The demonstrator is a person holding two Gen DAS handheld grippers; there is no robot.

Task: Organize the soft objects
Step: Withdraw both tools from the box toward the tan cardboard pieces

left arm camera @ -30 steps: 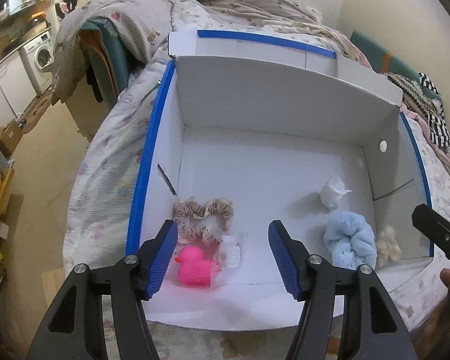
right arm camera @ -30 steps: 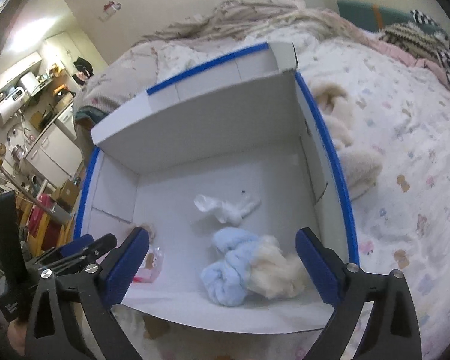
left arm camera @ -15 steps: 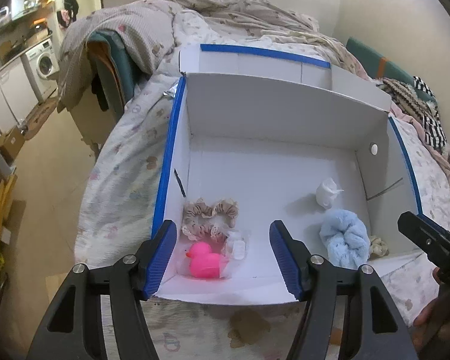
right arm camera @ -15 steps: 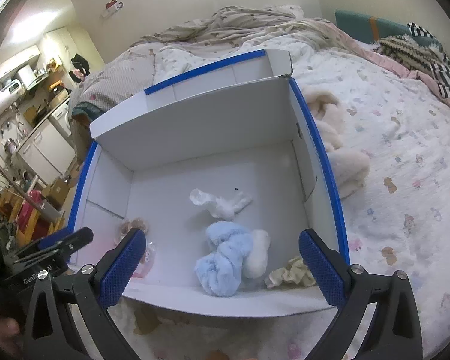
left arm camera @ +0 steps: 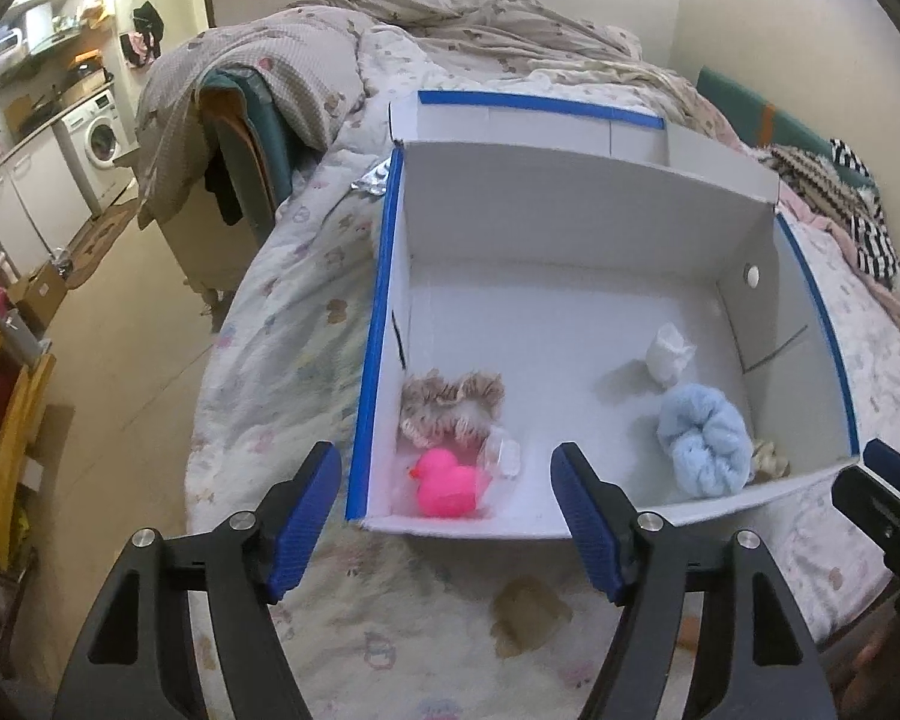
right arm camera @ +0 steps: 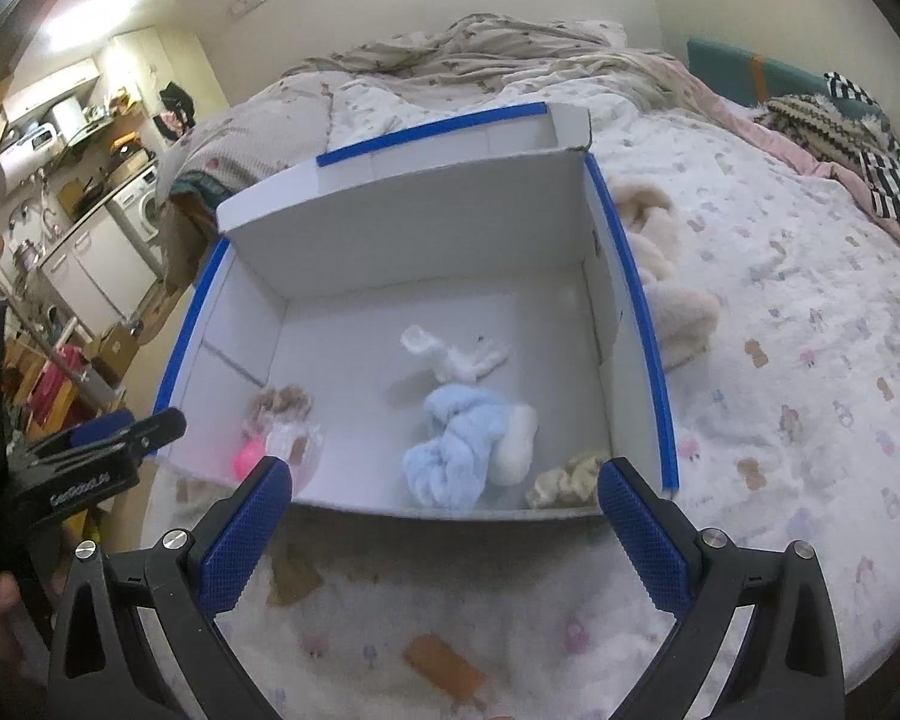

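A white box with blue-taped edges (left arm camera: 384,276) (right arm camera: 630,276) lies on the bed. In it are a pink duck (left arm camera: 447,480) in clear wrap, a beige scrunchie (left arm camera: 450,402), a white soft piece (left arm camera: 666,354) (right arm camera: 456,354), a light blue scrunchie (left arm camera: 705,444) (right arm camera: 450,450) and a cream scrunchie (left arm camera: 765,459) (right arm camera: 564,480). My left gripper (left arm camera: 447,525) is open and empty, in front of the box's near edge. My right gripper (right arm camera: 444,531) is open and empty, also outside the near edge.
A cream fluffy cloth (right arm camera: 666,276) lies on the bed right of the box. A chair draped with a blanket (left arm camera: 240,120) stands left of the bed. Striped and knitted fabrics (right arm camera: 840,120) lie at the far right. A washing machine (left arm camera: 99,135) is far left.
Both grippers have pulled back from inside the box to outside its near edge. A cream scrunchie now lies apart from the blue one near the front right corner.
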